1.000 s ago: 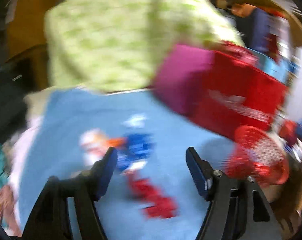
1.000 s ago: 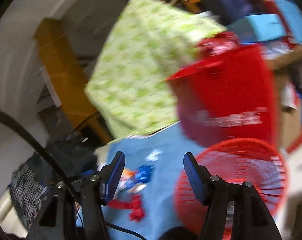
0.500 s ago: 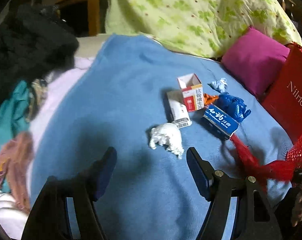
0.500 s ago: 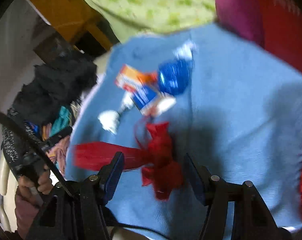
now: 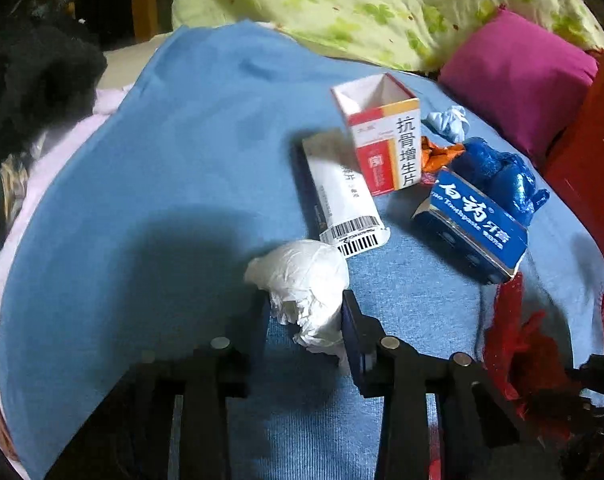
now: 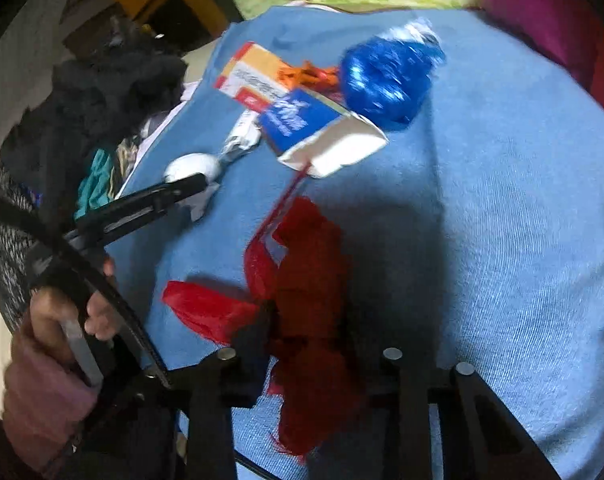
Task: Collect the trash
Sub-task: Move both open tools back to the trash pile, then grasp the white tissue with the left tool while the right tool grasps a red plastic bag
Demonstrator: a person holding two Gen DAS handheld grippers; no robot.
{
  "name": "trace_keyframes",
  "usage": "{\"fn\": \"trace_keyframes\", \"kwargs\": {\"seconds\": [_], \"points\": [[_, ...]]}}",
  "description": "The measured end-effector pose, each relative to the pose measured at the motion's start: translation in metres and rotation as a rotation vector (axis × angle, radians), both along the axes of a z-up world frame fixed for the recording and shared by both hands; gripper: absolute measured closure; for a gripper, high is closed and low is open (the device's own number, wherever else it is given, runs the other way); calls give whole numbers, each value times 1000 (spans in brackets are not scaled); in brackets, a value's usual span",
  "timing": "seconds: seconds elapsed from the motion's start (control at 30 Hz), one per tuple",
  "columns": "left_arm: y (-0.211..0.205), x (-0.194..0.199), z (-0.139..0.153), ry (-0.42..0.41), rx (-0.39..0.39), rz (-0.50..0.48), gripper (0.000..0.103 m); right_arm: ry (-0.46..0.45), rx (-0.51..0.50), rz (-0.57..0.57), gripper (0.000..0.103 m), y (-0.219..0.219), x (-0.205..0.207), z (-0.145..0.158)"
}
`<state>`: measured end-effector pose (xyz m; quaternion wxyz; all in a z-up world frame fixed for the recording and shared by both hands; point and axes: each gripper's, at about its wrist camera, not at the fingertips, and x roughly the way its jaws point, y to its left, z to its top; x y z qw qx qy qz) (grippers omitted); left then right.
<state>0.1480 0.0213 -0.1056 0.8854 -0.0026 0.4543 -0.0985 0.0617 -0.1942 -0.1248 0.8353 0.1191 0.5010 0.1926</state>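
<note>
So the left gripper [image 5: 305, 322] has just closed on the white paper wad [image 5: 302, 280], pads pressing on its lower part, all on the blue blanket [image 5: 162, 184]. Just past the wad lies a white box [image 5: 340, 196], barcode end toward the gripper. Beyond that an open red-and-white box [image 5: 382, 136] stands upright. Off to the right: a blue box [image 5: 472, 224], a blue bag [image 5: 498, 172], orange wrapper [image 5: 436, 152], red netting [image 5: 514, 340].
</note>
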Motion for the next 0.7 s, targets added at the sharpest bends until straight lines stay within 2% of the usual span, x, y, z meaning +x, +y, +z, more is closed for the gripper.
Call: {"fn": "trace_keyframes", "kwargs": {"seconds": [0.17,0.3,0.43,0.53,0.7], "points": [[3,-17,14,-37,-16,31,73,-68,71,-60,71,-23,-9,16],[-1,-54,35,-115,-2,40,73,-157,124,-105,71,-39,-23,34],[-14,-95,49,-211,29,-4,73,-252,148,-169,71,-46,-37,52],[-18,-118,49,-294,42,-48,73,-261,149,-256,71,-58,-43,53],[-13,-127,44,-325,39,-87,73,-251,155,-367,71,-76,-47,55]]}}
